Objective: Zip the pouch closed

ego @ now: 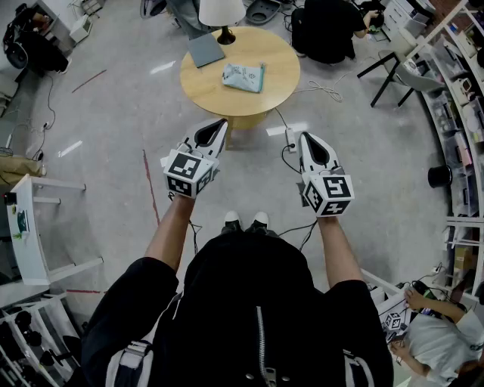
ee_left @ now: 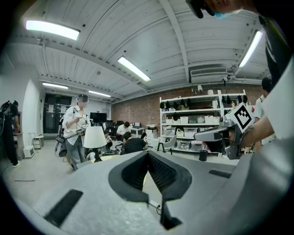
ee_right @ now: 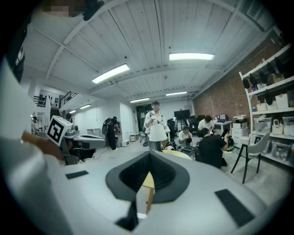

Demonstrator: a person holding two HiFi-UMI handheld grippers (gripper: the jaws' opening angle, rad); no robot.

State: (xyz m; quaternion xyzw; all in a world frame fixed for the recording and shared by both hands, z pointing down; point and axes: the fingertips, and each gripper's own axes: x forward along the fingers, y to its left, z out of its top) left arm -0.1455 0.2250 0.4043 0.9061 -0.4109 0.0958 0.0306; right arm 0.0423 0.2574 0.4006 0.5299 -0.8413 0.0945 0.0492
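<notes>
The pouch (ego: 243,77), pale with light blue print, lies on the round wooden table (ego: 200,87) well ahead of me. Both grippers hang in the air short of the table, level with each other and apart from the pouch. My left gripper (ego: 220,122) is shut, its jaws meeting at the tip with nothing between them (ee_left: 148,152). My right gripper (ego: 305,137) is likewise shut and empty (ee_right: 149,154). In the right gripper view a slice of the table (ee_right: 181,155) shows past the jaws; the pouch is hidden in both gripper views.
A white-shaded lamp (ego: 221,13) and a grey flat pad (ego: 206,50) also stand on the table. A power strip (ego: 290,138) with cables lies on the floor near its foot. A white rack (ego: 23,227) stands at left, shelving (ego: 461,113) at right, and people sit beyond the table (ego: 329,30).
</notes>
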